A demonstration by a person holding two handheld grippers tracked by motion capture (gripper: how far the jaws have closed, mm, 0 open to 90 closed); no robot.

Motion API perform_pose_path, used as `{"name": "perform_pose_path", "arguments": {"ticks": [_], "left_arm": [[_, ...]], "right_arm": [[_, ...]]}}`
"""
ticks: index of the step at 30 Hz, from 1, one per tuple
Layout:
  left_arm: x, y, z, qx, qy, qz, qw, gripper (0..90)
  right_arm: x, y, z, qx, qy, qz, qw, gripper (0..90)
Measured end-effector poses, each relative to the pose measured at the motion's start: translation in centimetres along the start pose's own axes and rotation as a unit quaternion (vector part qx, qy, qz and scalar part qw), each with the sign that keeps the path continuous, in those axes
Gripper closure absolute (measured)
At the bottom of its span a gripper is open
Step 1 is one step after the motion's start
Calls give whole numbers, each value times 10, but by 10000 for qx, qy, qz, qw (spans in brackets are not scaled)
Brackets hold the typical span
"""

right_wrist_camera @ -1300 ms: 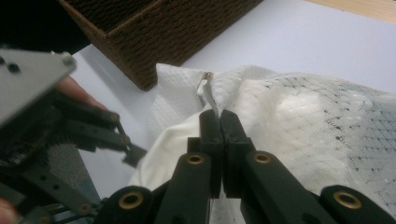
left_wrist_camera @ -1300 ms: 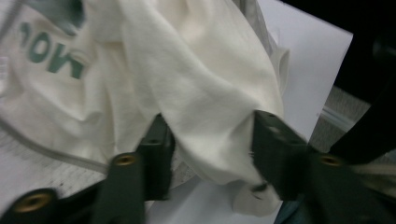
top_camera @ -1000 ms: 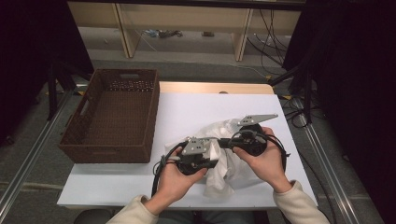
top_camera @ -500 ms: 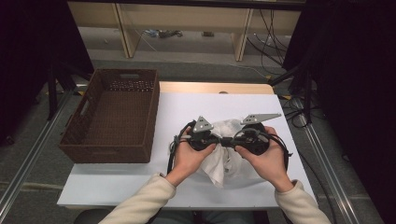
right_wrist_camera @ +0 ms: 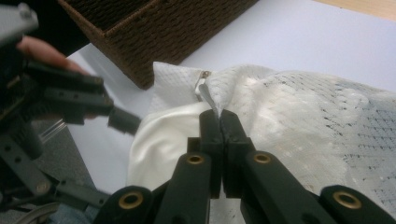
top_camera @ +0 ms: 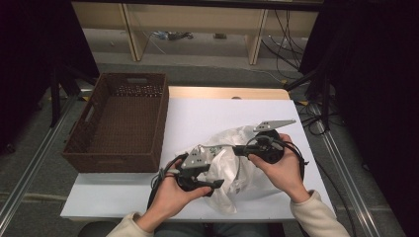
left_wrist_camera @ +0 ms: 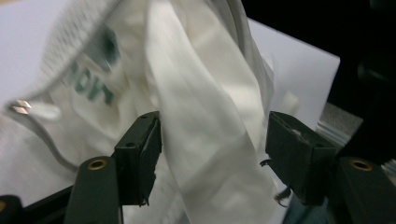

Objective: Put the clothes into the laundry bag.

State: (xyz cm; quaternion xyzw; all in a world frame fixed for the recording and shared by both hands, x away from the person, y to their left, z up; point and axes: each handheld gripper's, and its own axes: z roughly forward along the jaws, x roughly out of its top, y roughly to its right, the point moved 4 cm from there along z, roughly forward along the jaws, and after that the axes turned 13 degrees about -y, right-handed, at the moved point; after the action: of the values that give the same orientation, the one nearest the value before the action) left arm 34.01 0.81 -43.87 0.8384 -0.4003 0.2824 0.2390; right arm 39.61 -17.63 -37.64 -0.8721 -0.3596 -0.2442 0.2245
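Cloth from the white mesh bag point(top_camera: 232, 168) hangs between the left gripper point(left_wrist_camera: 212, 154)'s jaws, which have just been opening and seemingly don't press it. Beyond the bag from the wicker basket point(top_camera: 118, 123), the right gripper point(right_wrist_camera: 219, 122) stays clamped on its zipper edge.

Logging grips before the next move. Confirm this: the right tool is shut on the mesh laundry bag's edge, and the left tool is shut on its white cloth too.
Not quite. The left tool is open: in the left gripper view its jaws, which have just been opening, stand apart with the white cloth loose between them. The right tool is indeed shut on the mesh laundry bag edge.
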Motion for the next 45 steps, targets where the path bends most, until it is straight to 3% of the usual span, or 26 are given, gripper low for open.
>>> {"name": "perform_pose_path", "arguments": {"ticks": [2,3,4,5,6,7,10,11,12,14,15,17,20,23,24,25,27,28,31,32,35,36,38,39,42,45], "left_arm": [[-9,-2,2,51,-298,92,9995,350],[-13,-1,5,58,-335,-133,9993,352],[-18,-3,6,111,-500,-9,9987,372],[-18,-3,6,111,-500,-9,9987,394],[-27,-2,12,113,-777,-65,9969,425],[-31,-1,17,49,-896,-41,9960,477],[-26,2,24,-175,-574,-15,9982,667],[-22,4,21,-277,-478,-62,9985,755],[-19,6,17,-354,-379,-81,9986,840],[-9,9,5,-389,-128,-145,9991,871],[-5,9,1,-358,-25,-170,9992,874],[9,6,-12,-312,323,-272,9986,875],[29,4,-23,-310,600,-234,9974,875],[42,6,-21,-229,524,-61,9983,874],[42,6,-21,-229,524,-61,9983,873],[44,4,-13,-303,239,46,9992,872],[46,2,-5,-310,217,-67,9993,872],[50,-3,4,-335,224,-137,9991,872],[61,-15,16,-149,466,-245,9985,872],[64,-17,20,-174,509,-317,9980,871],[71,-26,40,67,592,-175,9981,866],[72,-29,48,115,647,-188,9977,863],[72,-33,61,149,664,-139,9976,851],[72,-32,64,104,657,-155,9977,835],[72,-21,62,15,756,148,9970,689],[62,-14,45,-87,667,299,9973,547]], "right_arm": [[0,-1,0,17,19,-14,10000,900],[0,-1,0,11,12,2,10000,900],[0,-1,0,10,14,-14,10000,900],[0,-1,0,47,-25,-9,10000,900],[-1,-2,0,95,-57,85,9999,900],[-1,-2,0,93,-56,84,9999,900],[0,-1,1,21,-47,-27,10000,900],[-1,-4,1,139,-90,88,9998,900],[0,-3,2,83,-51,-63,9999,900],[-1,-4,0,109,-94,-45,9999,900],[0,-7,0,171,-69,52,9998,900],[0,-8,-1,152,-8,-70,9999,900],[2,-13,-2,253,72,-202,9994,900],[3,-16,-6,234,185,-221,9993,900],[3,-17,-6,323,221,-186,9991,900],[4,-15,-8,268,266,-209,9991,900],[4,-14,-8,197,292,-192,9992,900],[3,-15,-7,299,243,-215,9990,900],[3,-16,-7,278,234,-240,9990,900],[3,-16,-7,280,240,-249,9990,900],[3,-16,-7,311,192,-166,9992,900],[3,-14,-6,327,197,-221,9990,900],[1,-15,-6,307,125,-108,9994,900],[1,-14,-6,298,110,-104,9994,900],[2,-9,-8,241,194,-180,9994,900],[1,-6,-11,145,143,-20,9998,900]]}}
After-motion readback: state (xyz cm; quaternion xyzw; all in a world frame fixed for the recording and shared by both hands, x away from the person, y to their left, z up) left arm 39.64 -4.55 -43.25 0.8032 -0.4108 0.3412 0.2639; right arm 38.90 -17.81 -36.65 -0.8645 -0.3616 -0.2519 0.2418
